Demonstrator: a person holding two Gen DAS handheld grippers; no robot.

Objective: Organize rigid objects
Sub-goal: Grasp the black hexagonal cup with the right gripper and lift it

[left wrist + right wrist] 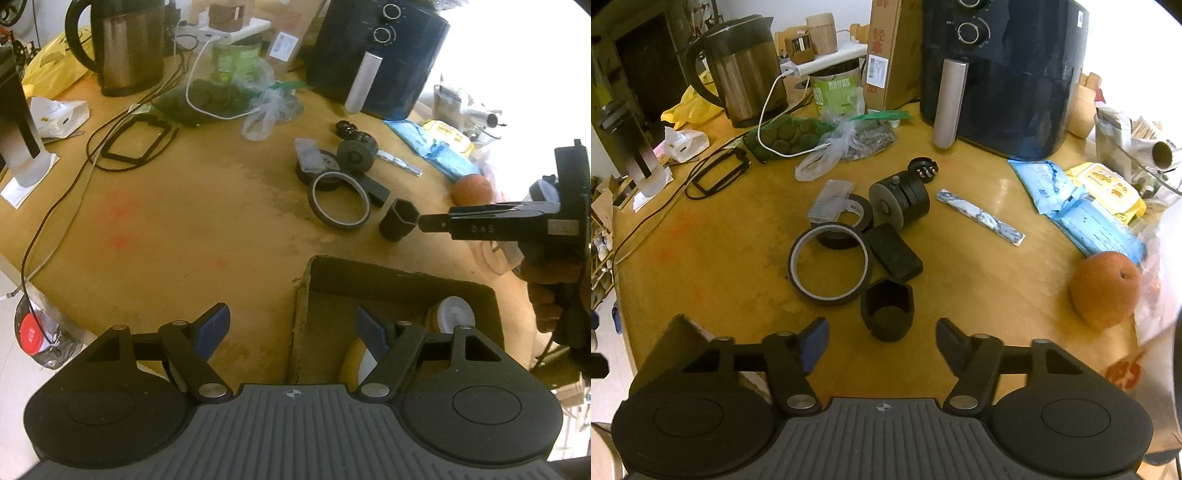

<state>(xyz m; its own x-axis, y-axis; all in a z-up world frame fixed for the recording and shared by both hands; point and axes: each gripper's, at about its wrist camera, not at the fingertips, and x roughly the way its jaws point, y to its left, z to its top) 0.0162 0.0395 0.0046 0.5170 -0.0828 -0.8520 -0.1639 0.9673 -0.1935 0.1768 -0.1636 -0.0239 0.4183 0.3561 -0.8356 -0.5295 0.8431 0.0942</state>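
A black hexagonal cup lies on the wooden table just ahead of my open right gripper, apart from both fingers. Beyond it lie a dark tape ring, a black block, a black tape roll and a black cylinder. In the left wrist view the right gripper points at the cup from the right. My left gripper is open and empty over the left wall of a cardboard box that holds a white-capped item.
An air fryer, a kettle, a green can and plastic bags stand at the back. An orange, blue packets and a silver stick pack lie to the right. Cables trail on the left.
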